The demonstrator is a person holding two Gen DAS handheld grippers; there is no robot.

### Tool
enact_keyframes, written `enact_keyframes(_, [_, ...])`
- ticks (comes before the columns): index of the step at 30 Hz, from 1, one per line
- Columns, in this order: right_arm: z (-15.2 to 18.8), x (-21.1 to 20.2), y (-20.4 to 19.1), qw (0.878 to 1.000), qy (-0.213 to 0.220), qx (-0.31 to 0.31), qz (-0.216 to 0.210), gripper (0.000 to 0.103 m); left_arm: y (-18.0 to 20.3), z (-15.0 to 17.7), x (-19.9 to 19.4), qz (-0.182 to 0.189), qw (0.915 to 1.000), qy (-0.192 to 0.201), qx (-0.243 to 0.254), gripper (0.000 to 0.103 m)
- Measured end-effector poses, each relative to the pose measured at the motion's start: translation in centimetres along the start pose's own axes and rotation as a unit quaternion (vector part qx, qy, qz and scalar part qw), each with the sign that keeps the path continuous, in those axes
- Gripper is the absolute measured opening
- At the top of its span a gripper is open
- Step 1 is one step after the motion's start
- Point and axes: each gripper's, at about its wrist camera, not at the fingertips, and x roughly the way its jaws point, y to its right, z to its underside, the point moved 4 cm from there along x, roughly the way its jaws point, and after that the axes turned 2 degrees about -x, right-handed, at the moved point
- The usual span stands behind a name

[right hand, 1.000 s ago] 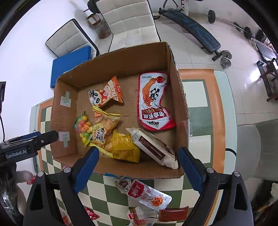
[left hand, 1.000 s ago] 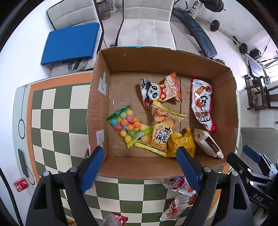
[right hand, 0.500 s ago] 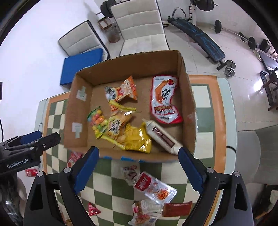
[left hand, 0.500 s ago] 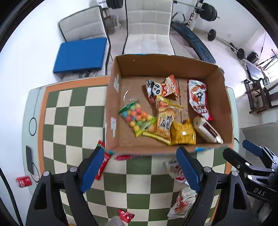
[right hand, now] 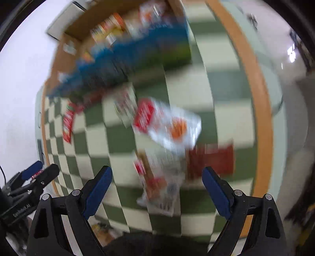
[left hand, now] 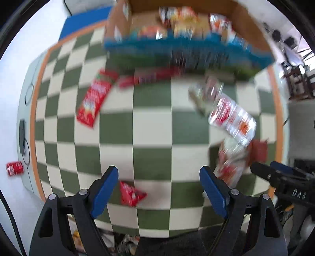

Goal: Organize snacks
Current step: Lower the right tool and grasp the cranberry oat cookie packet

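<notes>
Tongs of both hands, left and right, hang spread and empty over the checkered tabletop, where loose snack packets lie short of the cardboard box at its far edge. Best approach: straddle one packet's narrow width. The long red packet lies near the left edge, slanting toward the box.

Both views are blurred. The left wrist camera looks straight down past its own fingers onto the checkered table, the cardboard box ahead at the frame's top. The right wrist camera tilts steeply down. The 2 views share the table, the box and the clear snack packet.
</notes>
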Motion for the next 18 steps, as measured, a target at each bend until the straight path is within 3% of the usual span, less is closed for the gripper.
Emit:
enact_keyframes(5, [4.3,6.5,0.2,0.998,-0.063,0.018,-0.004,0.095,-1.0,3.3,4.2,-0.018,0.9988,-0.045,-0.009,0.085])
enact_keyframes(9, [5.6,9.6,-0.4,0.996,-0.084,0.033,0.001,0.095,-2.7,4.2,5.1,-0.033,0.9978,-0.052,-0.026,0.085])
enact_keyframes(13, [6.0,11.3,-1.2,0.996,-0.082,0.016,0.044,0.093,-4.3,4.5,4.9,-0.037,0.9972,-0.051,-0.042,0.085])
enact_keyframes(16, [6.3,11.6,-1.7,0.994,-0.064,-0.007,0.084,0.084,-5.1,4.5,4.6,-0.032,0.9970,-0.045,-0.054,0.085])
enact_keyframes(18, [6.5,11.5,-2.0,0.993,-0.056,-0.025,0.102,0.070,-5.6,4.5,4.6,-0.023,0.9967,-0.046,-0.063,0.085])
